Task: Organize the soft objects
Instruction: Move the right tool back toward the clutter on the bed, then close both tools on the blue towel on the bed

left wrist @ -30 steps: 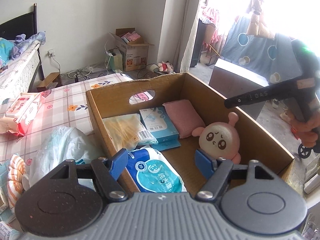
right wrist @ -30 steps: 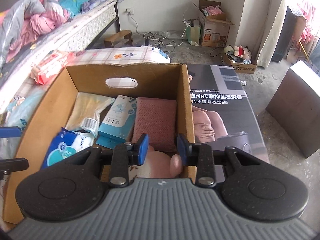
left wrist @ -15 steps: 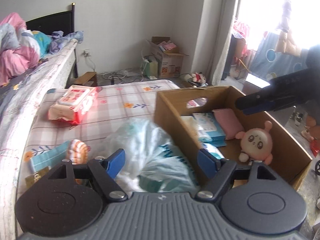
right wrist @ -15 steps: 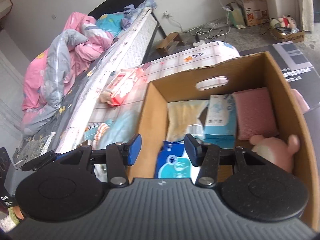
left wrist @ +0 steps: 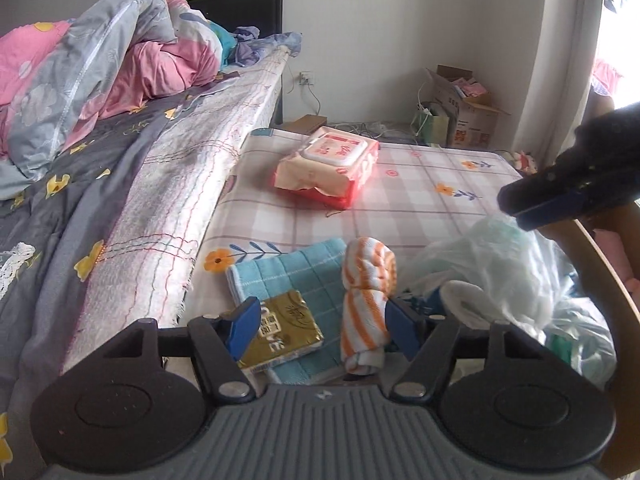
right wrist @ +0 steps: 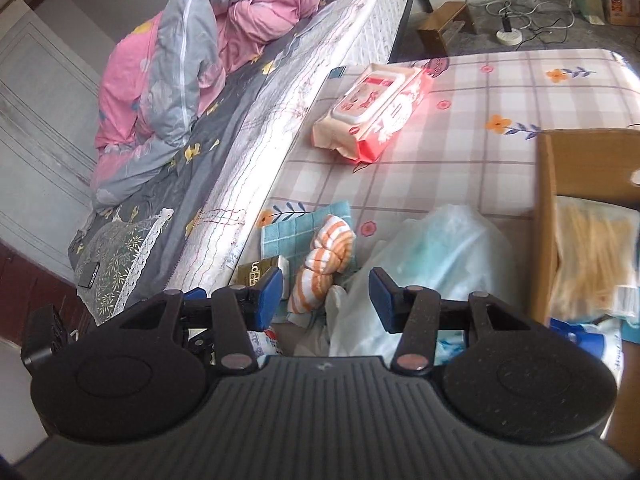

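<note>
The left gripper (left wrist: 318, 326) is held low with its jaws spread wide and nothing clasped between the blue pads (left wrist: 244, 326). The right gripper (right wrist: 326, 298) is likewise held with its jaws parted and empty, and its dark tip is seen at the right edge of the left wrist view.

Bright daylight from the window (left wrist: 622, 20) at right, blown out; fisheye bends edges, slight motion blur
</note>
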`<state>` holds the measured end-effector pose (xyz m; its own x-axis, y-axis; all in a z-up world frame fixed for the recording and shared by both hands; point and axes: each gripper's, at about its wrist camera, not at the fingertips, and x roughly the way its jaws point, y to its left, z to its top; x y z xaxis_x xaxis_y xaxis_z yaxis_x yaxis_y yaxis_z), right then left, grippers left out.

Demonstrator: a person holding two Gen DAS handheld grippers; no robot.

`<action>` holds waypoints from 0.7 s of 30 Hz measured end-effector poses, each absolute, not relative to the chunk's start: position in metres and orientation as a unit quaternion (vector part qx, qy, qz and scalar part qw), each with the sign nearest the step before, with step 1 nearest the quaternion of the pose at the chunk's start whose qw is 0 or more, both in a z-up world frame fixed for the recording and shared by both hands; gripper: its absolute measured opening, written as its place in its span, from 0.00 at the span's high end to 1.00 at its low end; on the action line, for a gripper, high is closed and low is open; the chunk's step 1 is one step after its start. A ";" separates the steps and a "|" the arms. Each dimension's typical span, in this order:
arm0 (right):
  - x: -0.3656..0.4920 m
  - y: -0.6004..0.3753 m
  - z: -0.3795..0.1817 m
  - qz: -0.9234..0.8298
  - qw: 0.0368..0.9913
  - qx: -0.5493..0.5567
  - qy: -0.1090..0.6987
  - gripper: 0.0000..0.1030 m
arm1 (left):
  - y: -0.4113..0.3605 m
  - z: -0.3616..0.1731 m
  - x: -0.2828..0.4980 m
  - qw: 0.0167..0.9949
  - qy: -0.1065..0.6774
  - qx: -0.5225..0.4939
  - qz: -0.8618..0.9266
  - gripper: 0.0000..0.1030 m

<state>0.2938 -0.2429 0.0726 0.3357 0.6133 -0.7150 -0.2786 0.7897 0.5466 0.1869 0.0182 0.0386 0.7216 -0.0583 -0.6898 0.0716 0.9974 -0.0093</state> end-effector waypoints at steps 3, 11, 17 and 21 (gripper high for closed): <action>0.323 -0.210 0.056 0.275 0.793 0.151 0.523 0.54 | 0.030 0.035 0.213 0.923 0.384 0.010 -0.026 0.32; 0.405 -0.157 0.002 0.239 0.775 0.126 0.572 0.54 | 0.054 -0.009 0.301 0.879 0.475 0.015 0.029 0.47; 0.437 -0.129 -0.035 0.230 0.767 0.109 0.589 0.57 | 0.057 -0.040 0.328 0.855 0.516 0.023 0.044 0.50; 0.445 -0.121 -0.054 0.228 0.758 0.104 0.602 0.61 | 0.055 -0.040 0.332 0.855 0.517 0.027 0.045 0.48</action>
<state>0.4450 -0.1208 -0.0536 0.1707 0.4705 -0.8657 -0.2198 0.8747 0.4321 0.3324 0.0552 -0.0396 0.4620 0.1052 -0.8806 -0.0485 0.9945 0.0933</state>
